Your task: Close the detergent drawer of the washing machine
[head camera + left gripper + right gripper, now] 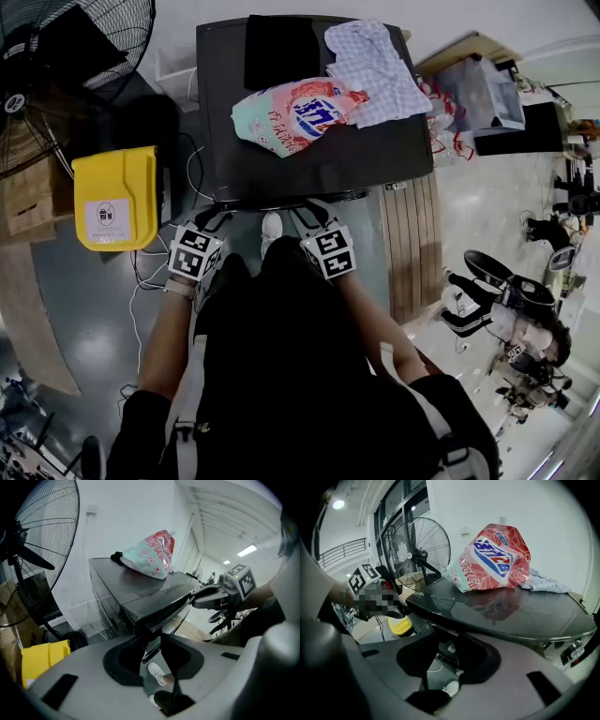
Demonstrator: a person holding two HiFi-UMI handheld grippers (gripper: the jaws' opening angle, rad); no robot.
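With jaws slightly apart and nothing between them, the left gripper (pixel 152 637) and the right gripper (pixel 444 641) sit side by side, tips at the front top edge of the dark glossy washing machine (pixel 309 159) just ahead, whose detergent drawer cannot be made out.

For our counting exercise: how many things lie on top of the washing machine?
3: a black cloth back left, a detergent bag in the centre, a checked cloth back right.
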